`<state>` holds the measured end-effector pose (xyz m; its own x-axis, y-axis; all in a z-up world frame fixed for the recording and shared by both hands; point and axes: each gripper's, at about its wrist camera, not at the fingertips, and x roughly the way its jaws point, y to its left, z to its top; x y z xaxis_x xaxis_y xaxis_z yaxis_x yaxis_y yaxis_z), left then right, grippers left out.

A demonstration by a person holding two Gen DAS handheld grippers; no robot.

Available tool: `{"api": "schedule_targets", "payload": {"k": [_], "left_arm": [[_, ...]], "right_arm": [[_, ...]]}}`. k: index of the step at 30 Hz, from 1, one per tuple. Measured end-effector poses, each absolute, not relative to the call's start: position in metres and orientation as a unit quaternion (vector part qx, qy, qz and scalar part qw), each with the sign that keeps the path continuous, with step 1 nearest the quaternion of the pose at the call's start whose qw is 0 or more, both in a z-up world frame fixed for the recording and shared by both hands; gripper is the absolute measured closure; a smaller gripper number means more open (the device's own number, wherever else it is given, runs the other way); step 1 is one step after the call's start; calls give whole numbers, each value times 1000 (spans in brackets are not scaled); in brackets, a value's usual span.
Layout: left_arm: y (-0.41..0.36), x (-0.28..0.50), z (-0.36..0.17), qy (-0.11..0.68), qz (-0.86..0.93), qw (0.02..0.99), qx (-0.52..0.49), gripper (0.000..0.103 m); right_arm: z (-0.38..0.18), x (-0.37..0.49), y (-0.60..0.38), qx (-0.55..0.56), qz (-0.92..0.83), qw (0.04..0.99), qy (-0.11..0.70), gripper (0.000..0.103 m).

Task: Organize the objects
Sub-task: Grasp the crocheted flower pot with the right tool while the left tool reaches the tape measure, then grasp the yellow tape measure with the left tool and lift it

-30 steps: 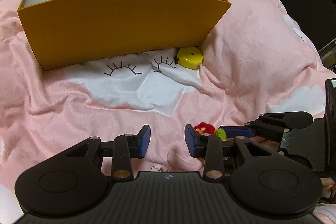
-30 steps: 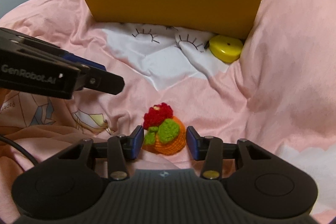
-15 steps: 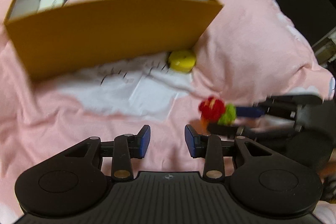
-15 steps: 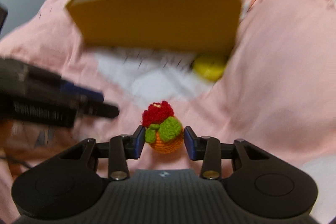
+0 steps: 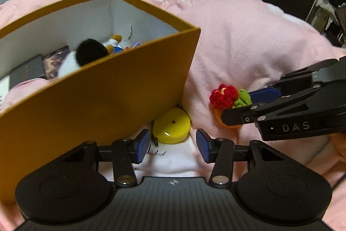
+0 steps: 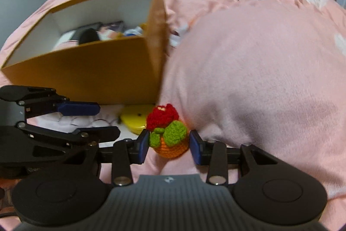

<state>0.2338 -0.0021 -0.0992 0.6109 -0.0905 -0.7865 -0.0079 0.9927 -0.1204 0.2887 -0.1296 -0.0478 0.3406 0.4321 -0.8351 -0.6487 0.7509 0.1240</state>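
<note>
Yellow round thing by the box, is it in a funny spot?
Yes. The yellow round thing lies outside the orange box, tucked against its bottom corner on the pink blanket, while other items already sit inside the box.

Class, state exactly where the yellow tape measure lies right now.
The yellow tape measure lies on the pink quilt, tucked against the orange box's lower right corner, just ahead of the opening left gripper.

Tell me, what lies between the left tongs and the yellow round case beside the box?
Nothing but a bare white patch of the blanket; the left tongs, opening, frame the yellow case, as the left wrist view shows.
</note>
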Motion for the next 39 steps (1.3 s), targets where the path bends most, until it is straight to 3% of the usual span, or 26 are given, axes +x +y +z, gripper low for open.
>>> {"api": "schedule_targets", "payload": {"k": [6, 16, 18, 22, 34, 39], "left_arm": [[-11, 248, -120, 447, 10, 893, -57, 37], [-41, 253, -138, 441, 11, 897, -16, 36], [-47, 251, -140, 435, 12, 900, -6, 45], [-51, 247, -140, 433, 4, 901, -8, 46], [-51, 211, -114, 451, -19, 888, -84, 46], [-51, 181, -81, 421, -16, 898, -126, 46]], "right_arm": [[-57, 305, -133, -91, 336, 803, 483, 62], [-64, 306, -135, -88, 337, 799, 490, 62], [-65, 306, -134, -90, 337, 799, 489, 62], [-66, 304, -135, -93, 337, 800, 488, 62], [-55, 291, -134, -105, 341, 805, 474, 62], [-39, 278, -140, -101, 349, 811, 458, 62]]}}
